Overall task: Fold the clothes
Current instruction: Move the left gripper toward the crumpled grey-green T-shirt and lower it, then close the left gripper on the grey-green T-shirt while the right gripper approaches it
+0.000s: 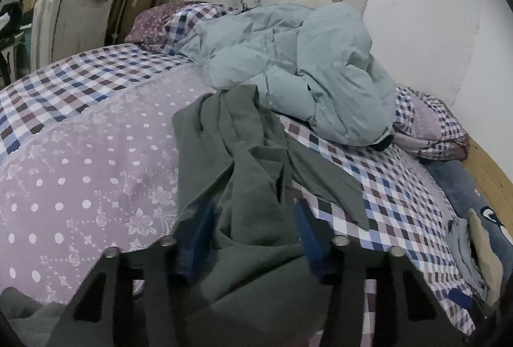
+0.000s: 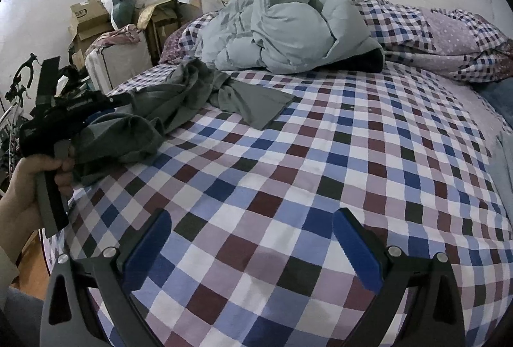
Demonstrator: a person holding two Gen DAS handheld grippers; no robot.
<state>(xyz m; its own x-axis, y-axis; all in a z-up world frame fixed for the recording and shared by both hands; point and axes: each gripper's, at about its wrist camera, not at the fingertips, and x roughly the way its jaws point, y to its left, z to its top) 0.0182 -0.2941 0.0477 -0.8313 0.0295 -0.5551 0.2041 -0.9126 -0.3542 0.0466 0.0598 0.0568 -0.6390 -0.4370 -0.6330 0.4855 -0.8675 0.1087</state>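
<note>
Holding a bunch of the grey-green garment (image 1: 237,174) between my left gripper (image 1: 251,238) pads, I judge the fingers clenched on it, likely to drag it off the heap so it can be spread flat. The garment lies crumpled on the checked bedsheet (image 2: 288,174), one end trailing toward the pale blue duvet (image 2: 282,26) at the head of the bed. My right gripper (image 2: 253,247) hovers over bare sheet with fingers spread wide, grasping nothing, probably waiting to catch a free corner. Fabric covers the left pads' contact faces, so how deep the grip goes is unclear. What kind of garment it is, I cannot tell; its lower edge is cut off.
</note>
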